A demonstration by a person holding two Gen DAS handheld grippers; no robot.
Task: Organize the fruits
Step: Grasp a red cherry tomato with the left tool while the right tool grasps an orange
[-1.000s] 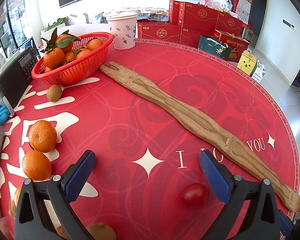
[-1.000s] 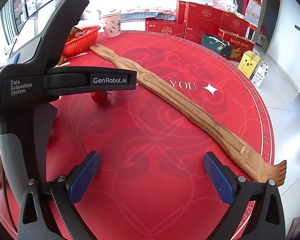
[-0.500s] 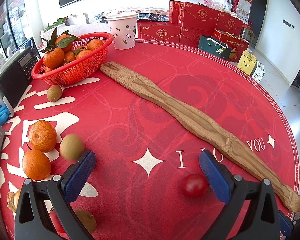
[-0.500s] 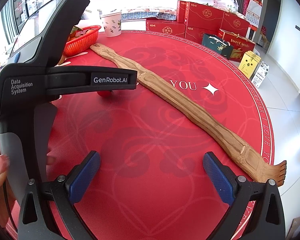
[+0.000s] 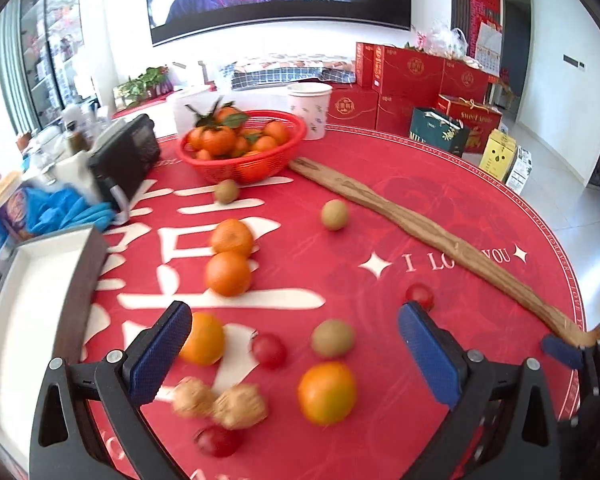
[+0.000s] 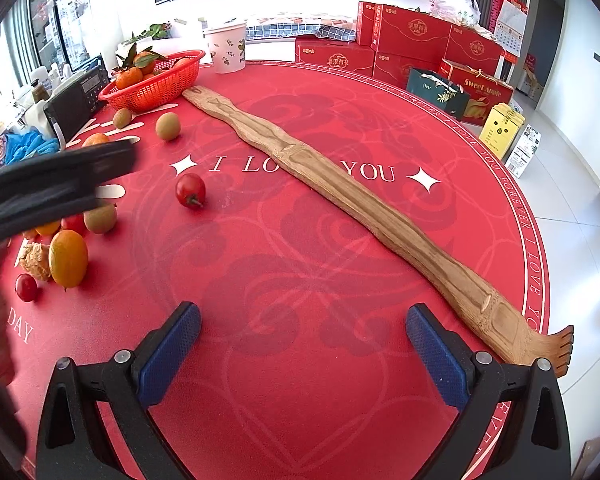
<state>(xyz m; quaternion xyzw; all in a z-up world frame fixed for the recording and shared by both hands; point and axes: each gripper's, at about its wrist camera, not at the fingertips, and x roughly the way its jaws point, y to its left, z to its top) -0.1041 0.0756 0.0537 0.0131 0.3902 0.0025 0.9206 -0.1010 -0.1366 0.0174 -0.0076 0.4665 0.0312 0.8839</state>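
Loose fruit lies scattered on the red round table (image 6: pixel 300 248). In the left wrist view my left gripper (image 5: pixel 296 354) hangs open above it, holding nothing. Between and near its fingers lie an orange (image 5: pixel 327 392), a kiwi (image 5: pixel 333 338), a cherry tomato (image 5: pixel 269 350) and two walnuts (image 5: pixel 242 400). Two more oranges (image 5: pixel 228 274) sit farther back. A red basket (image 5: pixel 244 170) of tangerines stands at the far side. My right gripper (image 6: pixel 304 356) is open over bare cloth, with a cherry tomato (image 6: pixel 191 190) ahead to its left.
A long wavy wooden strip (image 6: pixel 340 192) crosses the table diagonally. A white tray with a dark rim (image 5: pixel 80 280) sits at the left edge, with a black radio (image 5: pixel 128 160) and blue gloves (image 5: pixel 68 208) behind it. Red gift boxes (image 6: pixel 412 32) stand beyond the table.
Several more fruits and two walnuts have rolled onto the cloth by the left gripper. The left gripper has risen and pulled back, so its body now fills less of the right wrist view.
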